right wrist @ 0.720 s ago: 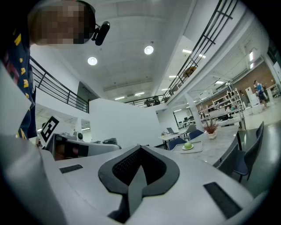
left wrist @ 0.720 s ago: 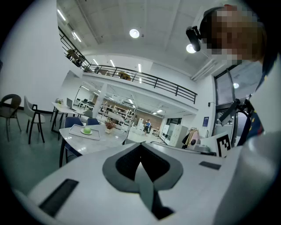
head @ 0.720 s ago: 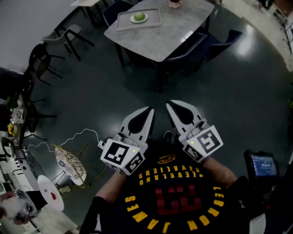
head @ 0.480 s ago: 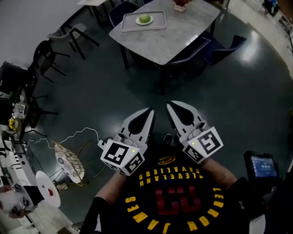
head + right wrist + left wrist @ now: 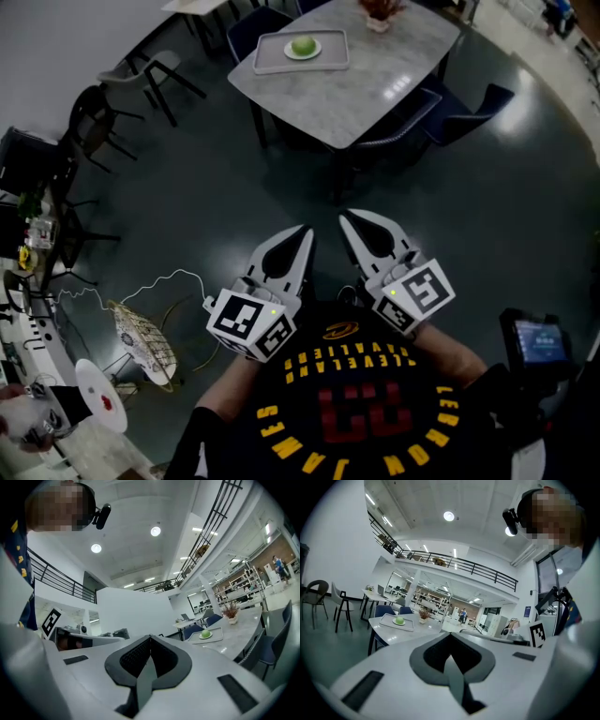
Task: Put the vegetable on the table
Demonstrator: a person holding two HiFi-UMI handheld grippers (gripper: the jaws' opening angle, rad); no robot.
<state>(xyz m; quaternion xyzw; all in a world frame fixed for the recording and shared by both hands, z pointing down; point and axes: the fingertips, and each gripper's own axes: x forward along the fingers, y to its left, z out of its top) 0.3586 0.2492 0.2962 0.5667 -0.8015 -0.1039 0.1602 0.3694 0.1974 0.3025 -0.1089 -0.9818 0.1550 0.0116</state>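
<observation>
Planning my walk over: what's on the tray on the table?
A green vegetable sits on a small plate in the tray; whatever lies under the plate is covered.

Bench (image 5: 375, 89) at top of head view, well ahead of person; tray (image 5: 333, 52) on bench's left end; plate (image 5: 316, 51) in tray; vegetable (image 5: 302, 45) on plate; potted plant (image 5: 380, 9) right of tray, at bench's far edge; chairs (image 5: 394, 117) tucked along near side; left hand-held gripper (image 5: 304, 230) and right hand-held gripper (image 5: 346, 217) side by side at lower centre, well apart from bench.
</observation>
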